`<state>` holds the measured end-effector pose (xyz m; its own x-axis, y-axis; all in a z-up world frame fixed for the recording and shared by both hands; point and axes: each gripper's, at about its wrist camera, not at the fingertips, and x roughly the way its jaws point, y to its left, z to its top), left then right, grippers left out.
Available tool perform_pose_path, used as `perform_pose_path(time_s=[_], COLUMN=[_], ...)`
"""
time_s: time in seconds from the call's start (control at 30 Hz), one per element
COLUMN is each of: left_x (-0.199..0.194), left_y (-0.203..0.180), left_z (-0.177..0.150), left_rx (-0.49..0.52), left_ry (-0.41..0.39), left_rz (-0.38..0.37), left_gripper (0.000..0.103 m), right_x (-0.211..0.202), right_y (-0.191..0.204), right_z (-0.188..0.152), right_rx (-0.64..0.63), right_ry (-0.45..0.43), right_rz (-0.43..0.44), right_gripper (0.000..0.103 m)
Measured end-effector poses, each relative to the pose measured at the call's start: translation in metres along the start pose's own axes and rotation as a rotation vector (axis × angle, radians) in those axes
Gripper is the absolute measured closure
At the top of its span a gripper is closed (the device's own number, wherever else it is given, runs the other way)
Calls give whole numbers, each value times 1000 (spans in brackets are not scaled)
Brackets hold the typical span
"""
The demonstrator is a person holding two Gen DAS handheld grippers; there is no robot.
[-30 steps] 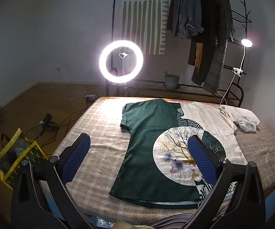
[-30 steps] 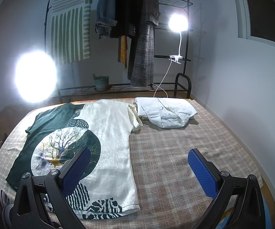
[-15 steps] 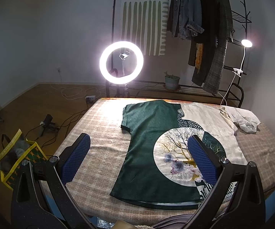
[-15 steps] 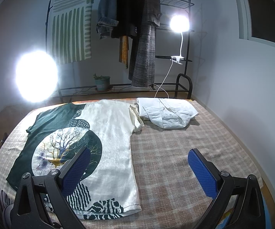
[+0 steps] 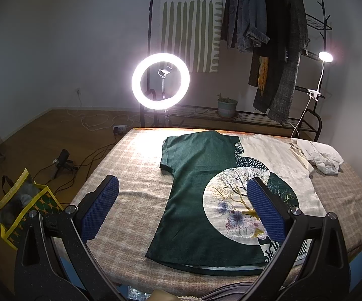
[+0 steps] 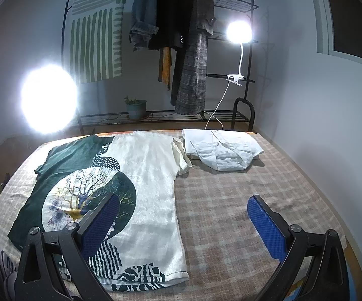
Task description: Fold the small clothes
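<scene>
A green and cream T-shirt [image 5: 206, 175] with a round tree print lies spread flat on the plaid-covered table [image 5: 135, 165]; it also shows in the right wrist view [image 6: 140, 175]. A folded white garment [image 6: 221, 150] lies beside its right sleeve, and shows at the far right of the left wrist view [image 5: 321, 154]. My left gripper [image 5: 181, 203] is open and empty, held above the shirt's lower left part. My right gripper [image 6: 181, 215] is open and empty, above the shirt's right hem and bare cloth [image 6: 243, 200].
A lit ring light [image 5: 160, 80] stands behind the table's far edge. A clothes rack [image 6: 181, 50] with hanging coats, a clip lamp [image 6: 238, 32] and a potted plant [image 6: 135, 107] stand behind. A yellow bag [image 5: 22, 208] and cables lie on the floor at left.
Both views have shifted very slightly; the shirt and white garment lie as before. Both grippers stay open.
</scene>
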<state>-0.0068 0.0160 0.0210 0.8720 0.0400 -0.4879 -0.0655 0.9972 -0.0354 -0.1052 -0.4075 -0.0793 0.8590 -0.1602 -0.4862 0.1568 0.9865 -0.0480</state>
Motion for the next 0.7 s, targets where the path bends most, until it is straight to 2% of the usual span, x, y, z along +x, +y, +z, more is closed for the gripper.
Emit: perform_pose_path(time_s=[0.3, 0.47, 0.63, 0.7], left_x=[13, 21, 36, 42], left_y=[13, 35, 68, 79], left_z=[-7, -17, -35, -44], left_rx=[-25, -72, -111, -114], left_ry=[12, 7, 26, 50], left_rz=[24, 19, 44, 54], left_gripper=[0, 0, 0, 3], right_x=[15, 28, 41, 48], right_y=[18, 40, 68, 80], right_z=[15, 31, 51, 60], right_rx=[-37, -89, -155, -181], right_ry=[-14, -37, -97, -96], right_rz=[30, 51, 172, 227], right_gripper=[0, 0, 0, 0])
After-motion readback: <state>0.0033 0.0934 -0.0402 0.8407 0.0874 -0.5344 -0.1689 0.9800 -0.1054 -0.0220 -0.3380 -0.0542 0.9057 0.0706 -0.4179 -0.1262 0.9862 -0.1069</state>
